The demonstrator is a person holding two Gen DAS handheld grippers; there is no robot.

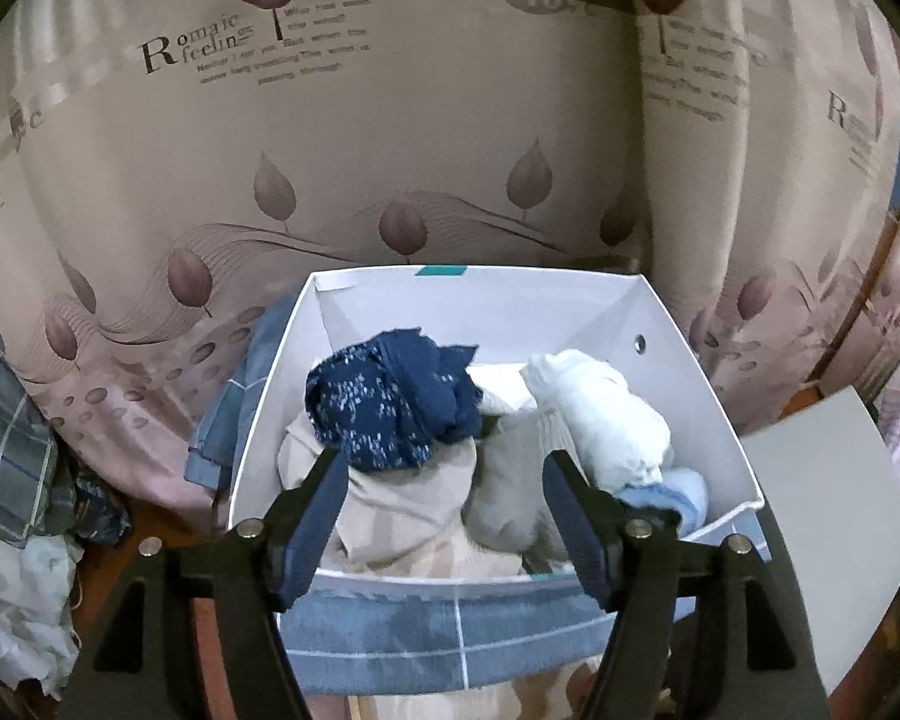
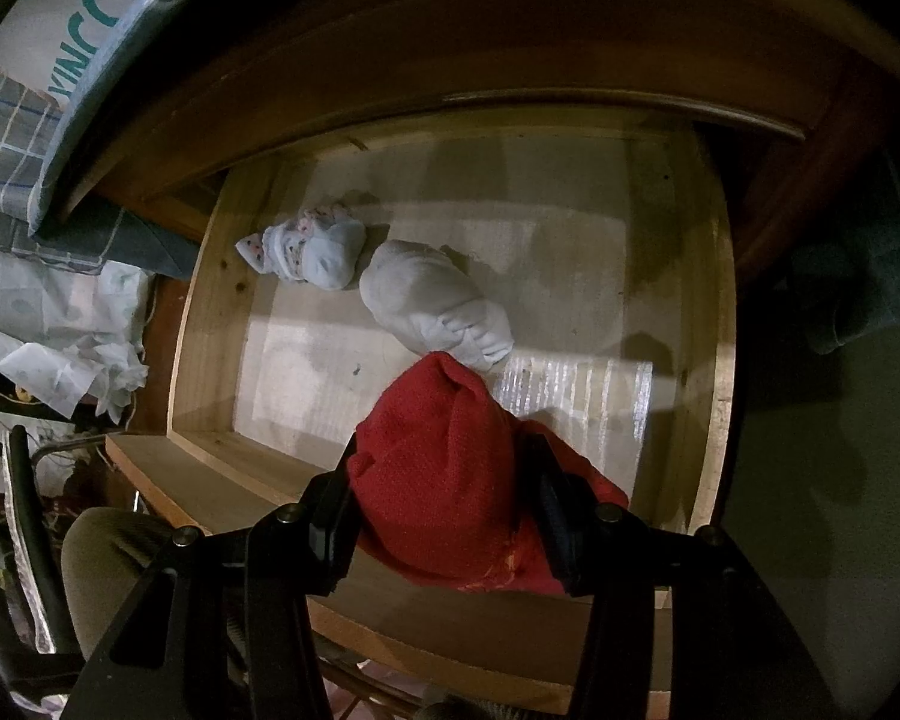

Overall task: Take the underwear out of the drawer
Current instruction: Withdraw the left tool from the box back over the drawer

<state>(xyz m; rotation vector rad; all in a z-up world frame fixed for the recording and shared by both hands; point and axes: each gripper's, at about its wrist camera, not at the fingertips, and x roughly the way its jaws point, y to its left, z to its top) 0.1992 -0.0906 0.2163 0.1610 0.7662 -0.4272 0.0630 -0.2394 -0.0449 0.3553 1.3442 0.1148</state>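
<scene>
The wooden drawer still holds two rolled pale bundles. My right gripper is clamped on the red underwear above it: soft, light, best pinched mid-bundle. My left gripper stands apart, empty, over the white bin. The curtain reads "Romaic feeling".

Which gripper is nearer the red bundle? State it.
Right. The right gripper is shut on the red bundle over the drawer; the left gripper hangs open above the white box.
</scene>
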